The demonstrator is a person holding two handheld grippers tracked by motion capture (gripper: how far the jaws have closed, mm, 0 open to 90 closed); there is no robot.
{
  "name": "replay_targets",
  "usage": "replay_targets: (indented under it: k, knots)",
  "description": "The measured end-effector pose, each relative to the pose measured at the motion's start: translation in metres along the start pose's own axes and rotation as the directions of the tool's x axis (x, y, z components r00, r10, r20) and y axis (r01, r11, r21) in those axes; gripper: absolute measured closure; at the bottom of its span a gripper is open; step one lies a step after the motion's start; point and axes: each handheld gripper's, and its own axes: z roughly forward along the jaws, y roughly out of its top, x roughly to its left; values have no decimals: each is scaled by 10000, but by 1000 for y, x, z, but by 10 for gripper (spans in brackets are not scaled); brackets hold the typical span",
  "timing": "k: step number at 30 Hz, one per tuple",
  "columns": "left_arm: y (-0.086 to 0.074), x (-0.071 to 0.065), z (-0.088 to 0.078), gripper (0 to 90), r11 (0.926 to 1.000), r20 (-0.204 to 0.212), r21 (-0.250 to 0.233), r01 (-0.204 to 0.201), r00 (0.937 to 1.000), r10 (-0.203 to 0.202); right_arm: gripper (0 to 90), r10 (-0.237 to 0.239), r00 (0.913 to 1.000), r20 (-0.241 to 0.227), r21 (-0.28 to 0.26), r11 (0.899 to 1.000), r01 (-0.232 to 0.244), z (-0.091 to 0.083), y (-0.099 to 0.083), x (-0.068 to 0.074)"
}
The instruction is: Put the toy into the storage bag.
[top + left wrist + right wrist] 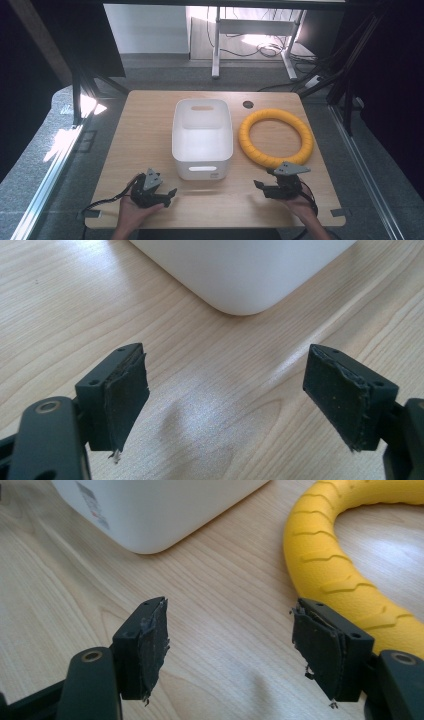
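A white plastic bin (202, 137) with handle slots stands empty in the middle of the wooden table (145, 130). To its right lies a yellow ribbed ring (275, 137) flat on the wood. My left gripper (167, 194) rests near the front edge, left of the bin's front, jaws wide apart and empty; its view (227, 392) shows the bin's corner (240, 275) ahead. My right gripper (260, 186) sits at the front right, just below the ring, open and empty. In its view (230, 640) the ring (330, 560) curves past the right jaw and the bin (150, 510) is at upper left.
A small round cable hole (248, 104) is in the table's far edge beside the ring. Dark frame posts (77, 95) flank the table on both sides. A desk's legs and cables (260, 45) stand on the floor beyond.
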Motion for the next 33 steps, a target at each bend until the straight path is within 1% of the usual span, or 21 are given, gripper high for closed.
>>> replay_targets:
  k: [1,2,4,5,7,9,10,11,12,13,17,18,19,20,23,28,30,33]
  knots:
    - [0,0,-1,184,10000,-3,-28,16,10000,-16,299,-27,10000,3,48,10000,27,-1,2,-1]
    - [0,0,-2,184,10000,-3,-70,59,10000,-59,299,-64,9999,-116,118,9999,65,-2,4,-2]
    - [1,1,-3,184,9999,11,-128,94,10000,-94,298,-252,9996,-101,160,9995,254,-6,9,-4]
    - [1,1,-3,184,9999,13,-126,90,10000,-90,299,-306,9995,-92,89,9995,307,-9,12,-4]
    - [1,0,-3,184,9999,31,-133,96,9999,-96,301,-306,9992,-245,-42,9995,305,-14,18,-6]
    - [1,0,-3,184,9999,50,-132,106,9999,-105,300,-424,9987,-281,-3,9991,424,-18,24,-8]
    - [1,1,-2,184,10000,12,-66,64,10000,-64,299,-518,9981,-319,48,9986,519,-21,29,-12]
    - [1,1,-2,184,10000,12,-66,64,10000,-64,299,-518,9981,-319,48,9986,519,-21,29,-12]
    - [1,1,-2,184,10000,16,-44,59,10000,-59,299,-581,9978,-324,152,9982,586,-21,34,-16]
    - [1,1,-1,184,10000,22,-27,60,10000,-60,299,-581,9978,-324,152,9982,586,-21,34,-16]
    - [1,1,0,184,10000,35,-10,42,10000,-42,309,-602,9977,-324,317,9976,612,-21,40,-27]
    - [1,1,-1,184,10000,38,-15,45,10000,-45,310,-599,9977,-327,400,9973,612,-20,42,-32]
    - [1,1,-1,184,10000,41,-15,58,10000,-58,310,-599,9977,-327,400,9973,612,-20,42,-32]
    - [1,1,-1,184,10000,49,-20,69,10000,-69,323,-563,9975,-417,465,9972,582,-20,45,-36]
    - [1,1,-2,184,10000,43,-29,78,10000,-78,324,-605,9971,-465,525,9966,629,-19,47,-40]
    - [1,0,1,184,10000,70,34,71,9999,-72,324,-675,9948,-759,727,9947,731,-17,55,-48]
    - [1,0,1,184,10000,94,41,77,9999,-78,324,-749,9943,-761,889,9927,816,-14,57,-51]
    - [1,0,0,184,10000,86,17,74,9999,-74,323,-779,9930,-884,1113,9899,876,-10,60,-56]
